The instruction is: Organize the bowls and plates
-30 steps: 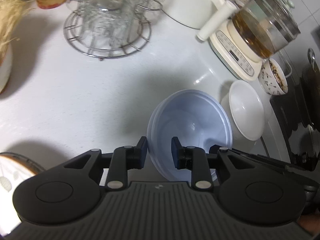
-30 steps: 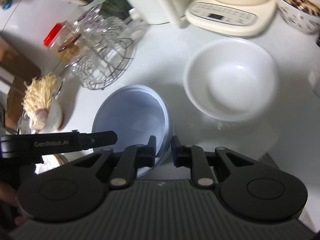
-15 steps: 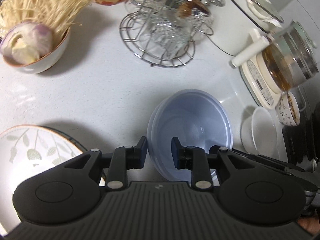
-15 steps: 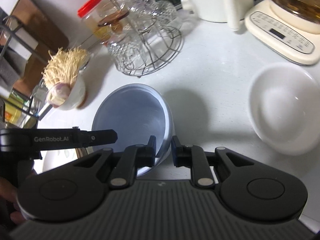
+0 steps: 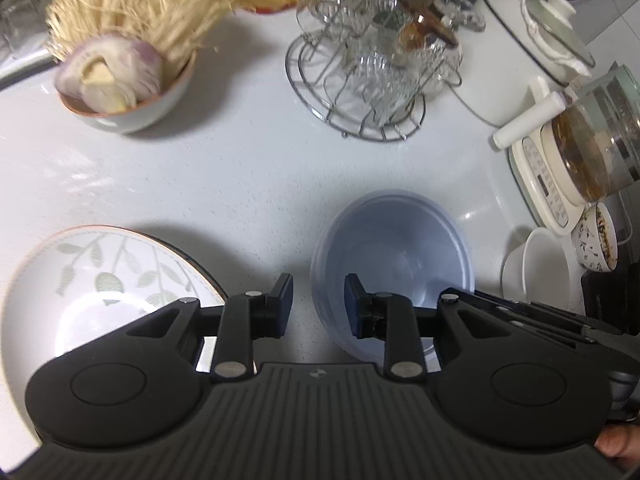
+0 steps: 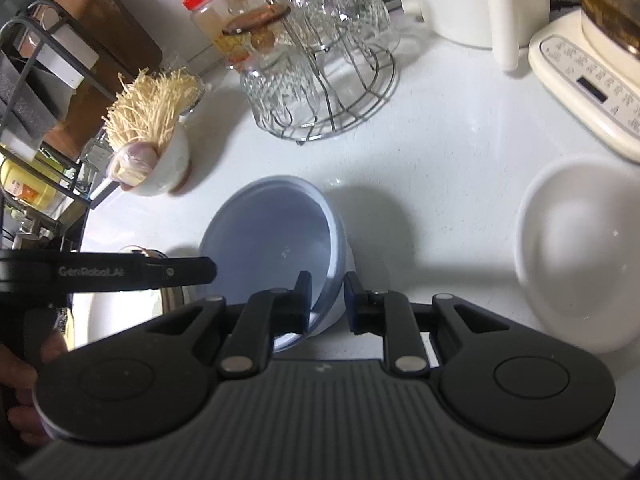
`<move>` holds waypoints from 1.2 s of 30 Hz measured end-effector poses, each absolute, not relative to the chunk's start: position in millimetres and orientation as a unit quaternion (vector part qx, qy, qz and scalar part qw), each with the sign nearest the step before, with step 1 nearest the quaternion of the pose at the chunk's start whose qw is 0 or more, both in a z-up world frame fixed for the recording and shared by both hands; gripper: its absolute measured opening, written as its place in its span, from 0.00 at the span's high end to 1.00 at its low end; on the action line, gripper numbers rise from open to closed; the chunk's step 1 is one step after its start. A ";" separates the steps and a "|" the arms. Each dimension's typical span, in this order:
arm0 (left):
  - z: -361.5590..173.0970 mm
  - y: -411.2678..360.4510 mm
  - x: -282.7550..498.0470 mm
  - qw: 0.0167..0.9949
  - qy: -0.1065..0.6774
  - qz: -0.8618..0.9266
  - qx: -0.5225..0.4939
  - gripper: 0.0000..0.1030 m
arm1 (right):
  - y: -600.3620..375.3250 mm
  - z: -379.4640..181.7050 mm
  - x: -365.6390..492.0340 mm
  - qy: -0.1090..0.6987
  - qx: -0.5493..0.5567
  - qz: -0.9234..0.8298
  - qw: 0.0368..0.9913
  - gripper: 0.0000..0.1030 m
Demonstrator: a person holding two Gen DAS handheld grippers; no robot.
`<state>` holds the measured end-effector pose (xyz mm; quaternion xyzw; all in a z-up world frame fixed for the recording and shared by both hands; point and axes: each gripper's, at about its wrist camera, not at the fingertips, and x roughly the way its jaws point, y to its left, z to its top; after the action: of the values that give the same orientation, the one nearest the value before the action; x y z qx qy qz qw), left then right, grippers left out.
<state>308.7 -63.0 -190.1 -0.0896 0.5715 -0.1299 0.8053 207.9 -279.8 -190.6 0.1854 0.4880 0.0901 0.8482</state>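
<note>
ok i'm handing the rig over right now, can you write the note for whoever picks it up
Left gripper: jaws opening, one rim of the blue bowl between them, pads not pressing.
Right gripper: jaws opening too, the other rim between them, no grip.
Things: the blue bowl is on the counter, with the leaf plate on one side and the white bowl on the other.
Done: the blue bowl looks set down.
Left: back both grippers off, then probably move the white bowl.

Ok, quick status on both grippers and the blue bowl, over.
Left gripper and right gripper both opening, blue bowl rim between each pair of fingers. Bowl on the counter. Leaf plate left, white bowl right, nothing blocking.
</note>
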 end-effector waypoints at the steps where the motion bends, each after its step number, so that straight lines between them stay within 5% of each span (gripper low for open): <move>1: -184.6 -62.9 306.7 0.809 0.566 -0.128 -0.088 0.69 | -281.9 -186.0 207.0 0.483 0.187 0.090 0.851 0.73; 3: -171.3 -63.8 301.9 0.815 0.560 -0.124 -0.084 0.68 | -285.1 -175.3 202.3 0.466 0.191 0.087 0.860 0.50; 4: -163.1 -64.5 299.2 0.819 0.552 -0.131 -0.086 0.68 | -285.8 -169.1 199.1 0.456 0.190 0.082 0.866 0.49; 19: -65.2 -60.3 252.0 0.857 0.458 -0.227 -0.064 0.68 | -267.6 -78.3 135.7 0.333 0.165 0.016 0.928 0.49; 36: -29.5 -53.8 215.3 0.854 0.417 -0.308 -0.049 0.68 | -253.7 -35.8 68.5 0.266 0.160 -0.064 0.948 0.49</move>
<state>215.3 -53.8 -29.5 -0.0489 0.4169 -0.3078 0.8538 68.5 -253.7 -35.8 0.1601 0.2664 -0.0639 0.9483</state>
